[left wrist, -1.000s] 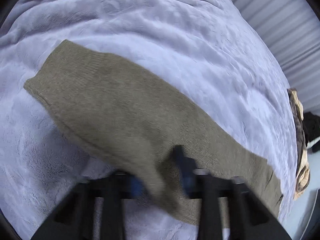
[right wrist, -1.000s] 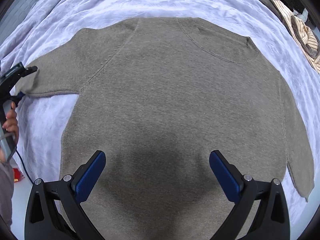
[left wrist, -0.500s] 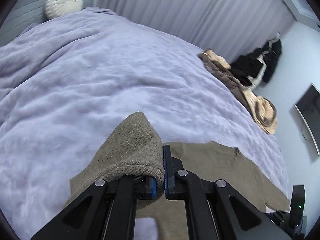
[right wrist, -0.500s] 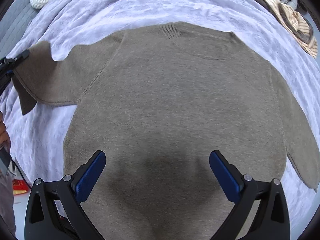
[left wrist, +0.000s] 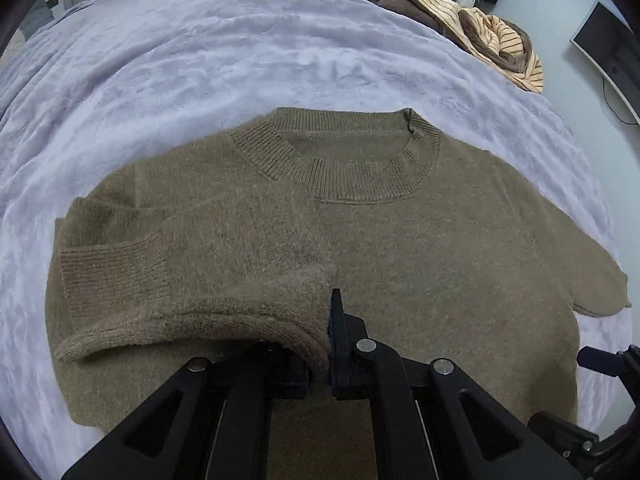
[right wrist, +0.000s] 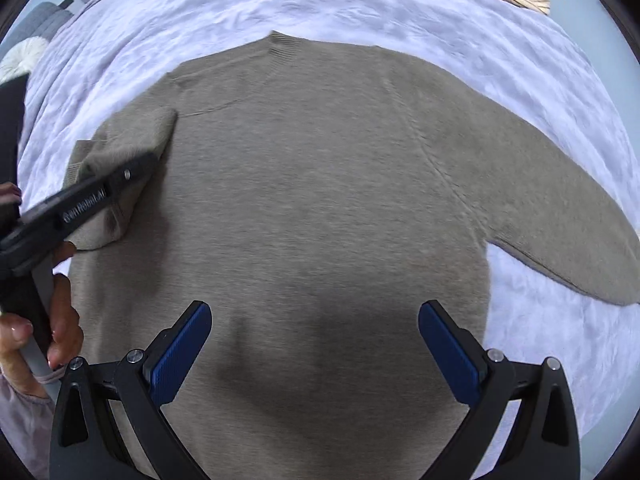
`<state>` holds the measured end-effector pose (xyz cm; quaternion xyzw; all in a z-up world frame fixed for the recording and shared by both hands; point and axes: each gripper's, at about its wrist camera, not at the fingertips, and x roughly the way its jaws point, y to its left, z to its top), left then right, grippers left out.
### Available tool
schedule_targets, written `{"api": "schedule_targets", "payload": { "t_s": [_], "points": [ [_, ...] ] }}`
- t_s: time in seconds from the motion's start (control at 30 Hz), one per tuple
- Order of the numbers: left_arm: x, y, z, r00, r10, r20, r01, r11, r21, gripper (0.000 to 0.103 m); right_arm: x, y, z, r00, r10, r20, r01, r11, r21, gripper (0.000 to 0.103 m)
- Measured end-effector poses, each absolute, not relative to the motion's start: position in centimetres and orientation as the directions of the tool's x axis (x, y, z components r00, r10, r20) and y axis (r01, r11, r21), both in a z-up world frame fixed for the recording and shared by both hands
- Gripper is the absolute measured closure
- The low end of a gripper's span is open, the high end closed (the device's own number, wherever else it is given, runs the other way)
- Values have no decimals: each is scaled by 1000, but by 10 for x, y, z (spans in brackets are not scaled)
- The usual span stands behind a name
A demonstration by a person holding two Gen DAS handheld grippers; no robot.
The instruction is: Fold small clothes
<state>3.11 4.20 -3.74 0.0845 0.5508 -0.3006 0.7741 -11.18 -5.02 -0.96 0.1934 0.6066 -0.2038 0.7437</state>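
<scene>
Sleeve (left wrist: 224, 312) clamped in left gripper (left wrist: 320, 344), doubled over sweater (left wrist: 400, 248) chest; cuff lies left of the fingers, sleeve axis crosswise. Sweater flat on bedspread (left wrist: 200, 60), collar ahead. Right gripper (right wrist: 316, 348) spread wide, empty, over hem; nearer the unfolded far sleeve. Half a second ago the sleeve was raised off the bed.

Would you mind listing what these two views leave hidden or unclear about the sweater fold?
- Sweater hem: cut off by the bottom edge and the right gripper in the right wrist view.
- Grip point on the sleeve: buried in bunched knit between the left gripper fingers, left wrist view.
- Striped clothes pile: separate garments indistinguishable, crumpled, at the frame edge.
</scene>
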Motion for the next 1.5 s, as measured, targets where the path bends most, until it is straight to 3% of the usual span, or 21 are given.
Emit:
{"api": "schedule_targets", "payload": {
  "t_s": [0.03, 0.07, 0.1, 0.13, 0.3, 0.47, 0.63, 0.7, 0.77, 0.93, 1.03, 1.13, 1.23, 1.3, 1.33, 1.37, 1.5],
  "points": [
    [27, 46, -32, 217, -371, -903, 559, 805, -197, 94, -112, -53, -9, 185, -72, -980, 536, 843, 40, 0],
    [23, 53, -26, 227, -369, -901, 558, 808, -190, 72, -112, -54, -8, 191, -75, -979, 532, 846, 39, 0],
    [21, 60, -19, 251, -363, -897, 551, 816, -176, 25, -110, -55, -4, 203, -79, -976, 522, 852, 39, 0],
    [20, 69, -8, 280, -361, -889, 540, 825, -165, 0, -107, -54, -1, 215, -84, -973, 510, 859, 39, 0],
    [24, 122, 19, 409, -255, -876, 470, 882, -38, 0, -67, -28, 17, 294, -71, -953, 364, 930, 43, 0],
    [36, 189, -1, 383, -136, -914, 350, 937, 7, 0, -9, 33, 15, 340, -33, -940, 110, 994, 5, 0],
    [40, 214, -38, 335, -51, -941, 300, 952, 55, 0, 47, 97, -20, 353, -157, -923, -140, 966, -218, 5],
    [43, 211, -48, 334, -39, -942, 295, 953, 65, 0, 63, 111, -36, 354, -238, -904, -186, 930, -318, 20],
    [46, 209, -56, 352, -4, -936, 271, 957, 98, 0, 74, 111, -45, 329, -240, -913, -200, 928, -316, 96],
    [55, 218, -63, 349, 4, -937, 194, 978, 77, 0, 47, 25, 6, 500, -16, -866, 148, 987, 67, 96],
    [58, 217, -65, 357, 16, -934, 202, 975, 94, 0, 2, -50, 4, 564, 30, -825, 396, 868, 301, 96],
    [58, 213, -68, 363, 36, -931, 216, 969, 121, 0, -41, -107, -35, 570, 128, -812, 569, 651, 502, 94],
    [58, 211, -67, 366, 45, -929, 216, 967, 132, 0, -59, -120, -59, 546, 189, -816, 616, 569, 544, 90],
    [58, 212, -65, 361, 48, -931, 214, 968, 132, 0, -66, -123, -60, 575, 203, -793, 608, 542, 580, 81],
    [58, 213, -63, 351, 45, -935, 212, 969, 127, 0, -68, -125, -59, 590, 205, -781, 609, 521, 598, 67],
    [56, 217, -59, 339, 31, -940, 208, 972, 108, 0, -70, -127, -59, 600, 211, -771, 612, 500, 613, 60],
    [48, 240, -35, 287, -62, -956, 212, 977, 0, 0, -76, -129, -58, 592, 242, -769, 625, 465, 627, 60]
  ]
}}
